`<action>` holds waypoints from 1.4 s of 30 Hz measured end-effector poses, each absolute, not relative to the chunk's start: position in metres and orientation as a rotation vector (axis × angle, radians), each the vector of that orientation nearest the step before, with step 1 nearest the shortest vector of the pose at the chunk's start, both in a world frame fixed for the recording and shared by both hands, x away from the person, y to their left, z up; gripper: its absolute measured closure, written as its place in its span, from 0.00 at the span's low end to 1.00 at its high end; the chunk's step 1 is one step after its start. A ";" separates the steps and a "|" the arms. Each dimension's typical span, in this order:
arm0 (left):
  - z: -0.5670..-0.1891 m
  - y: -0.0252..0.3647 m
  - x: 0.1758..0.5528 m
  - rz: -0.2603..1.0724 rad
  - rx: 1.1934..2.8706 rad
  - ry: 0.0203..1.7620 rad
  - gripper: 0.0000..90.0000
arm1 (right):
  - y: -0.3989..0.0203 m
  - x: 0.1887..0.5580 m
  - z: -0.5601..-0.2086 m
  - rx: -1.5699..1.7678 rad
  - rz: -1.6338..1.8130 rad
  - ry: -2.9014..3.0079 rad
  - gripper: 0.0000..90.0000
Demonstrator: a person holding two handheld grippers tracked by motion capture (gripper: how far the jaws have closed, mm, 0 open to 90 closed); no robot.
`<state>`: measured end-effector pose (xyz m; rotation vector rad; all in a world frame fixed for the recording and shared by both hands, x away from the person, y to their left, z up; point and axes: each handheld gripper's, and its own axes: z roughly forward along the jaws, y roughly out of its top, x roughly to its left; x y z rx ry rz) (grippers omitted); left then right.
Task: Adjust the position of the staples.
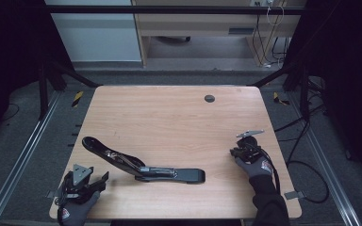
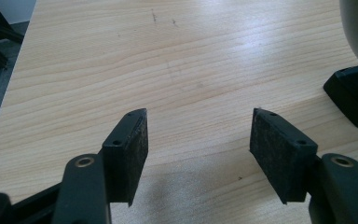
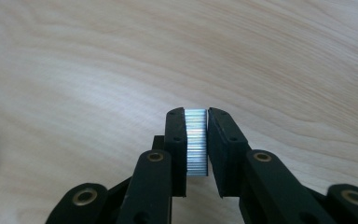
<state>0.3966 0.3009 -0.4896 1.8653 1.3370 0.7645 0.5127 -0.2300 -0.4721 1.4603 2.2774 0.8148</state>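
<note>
Dark carpet and black frame rails surround the wooden table (image 1: 169, 113), a pale, rounded-corner top with fine grain and a small dark round plug near its far edge. We see a large black stapler (image 1: 143, 165) lying opened out flat near the front edge, its curved upper arm stretching toward the left and its long base pointing right, with a metal channel showing along the middle.

Our left gripper (image 1: 82, 181) hovers at the front left corner, just beside the stapler's curved arm. In the left gripper view (image 2: 200, 140) its jaws stand wide apart with bare wood between the rough, matte rubber pads; a black block and a rounded grey part of the stapler (image 2: 354, 93) sit at the right edge.

Our right gripper (image 1: 245, 147) is near the right edge of the table, well apart from the stapler. In the right gripper view (image 3: 196, 140) its jaws are clenched on a strip of staples (image 3: 196, 142), a shiny, finely ribbed silver block held upright between the pads.

Most of the tabletop beyond the stapler lies open, and both hands work close to the table's front and side edges.
</note>
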 end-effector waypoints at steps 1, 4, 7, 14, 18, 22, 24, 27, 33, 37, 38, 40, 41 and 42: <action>-0.490 0.301 0.397 0.764 1.865 1.337 0.41 | -0.229 0.511 -0.472 1.441 0.818 2.292 0.87; -0.489 0.300 0.397 0.763 1.870 1.335 0.41 | -0.227 0.505 -0.471 1.408 0.839 2.337 0.87; -0.489 0.300 0.396 0.765 1.870 1.333 0.41 | -0.225 0.498 -0.472 1.336 0.844 2.416 0.87; -0.489 0.299 0.396 0.766 1.876 1.330 0.41 | -0.223 0.493 -0.473 1.265 0.848 2.461 0.87; -0.489 0.300 0.396 0.764 1.875 1.330 0.41 | -0.221 0.494 -0.475 1.281 0.837 2.465 0.87; -0.489 0.299 0.396 0.763 1.877 1.329 0.41 | -0.218 0.494 -0.478 1.285 0.831 2.474 0.87; -0.489 0.299 0.396 0.761 1.879 1.327 0.41 | -0.219 0.495 -0.479 1.270 0.824 2.482 0.87; -0.489 0.299 0.396 0.760 1.879 1.328 0.41 | -0.217 0.495 -0.480 1.277 0.817 2.485 0.87; -0.489 0.299 0.396 0.761 1.877 1.328 0.41 | -0.216 0.495 -0.481 1.275 0.813 2.490 0.86; -0.489 0.299 0.396 0.759 1.879 1.327 0.41 | -0.218 0.494 -0.478 1.254 0.827 2.483 0.84; -0.489 0.299 0.396 0.760 1.878 1.328 0.41 | -0.218 0.494 -0.478 1.252 0.840 2.477 0.84; -0.489 0.299 0.396 0.759 1.879 1.328 0.41 | -0.218 0.494 -0.478 1.255 0.840 2.469 0.84; -0.489 0.299 0.396 0.759 1.879 1.328 0.41 | -0.218 0.494 -0.478 1.257 0.843 2.469 0.84; -0.489 0.299 0.396 0.759 1.879 1.328 0.41 | -0.218 0.494 -0.478 1.257 0.843 2.468 0.85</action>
